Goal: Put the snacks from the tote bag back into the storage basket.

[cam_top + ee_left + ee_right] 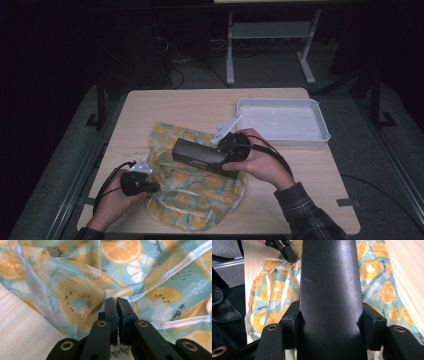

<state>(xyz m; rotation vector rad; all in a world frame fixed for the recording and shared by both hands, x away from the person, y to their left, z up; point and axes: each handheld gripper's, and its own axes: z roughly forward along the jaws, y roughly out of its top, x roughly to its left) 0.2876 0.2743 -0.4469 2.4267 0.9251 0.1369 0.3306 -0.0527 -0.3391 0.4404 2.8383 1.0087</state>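
High view shows the right tool (223, 151) clamped on a black box (196, 154) above the fruit-print cloth (200, 197). Left tool (116, 300) pinches that cloth's edge, jaws together

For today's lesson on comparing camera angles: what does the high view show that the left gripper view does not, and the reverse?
High view alone: the shallow white plastic tray at the table's far right, and the right gripper clamped on a long black rectangular box above the cloth.

Left gripper view alone: the left gripper pinching the cloth shut between its jaws, close up, plus small printed lettering.

Both: the teal cloth printed with orange slices and the light wooden table.
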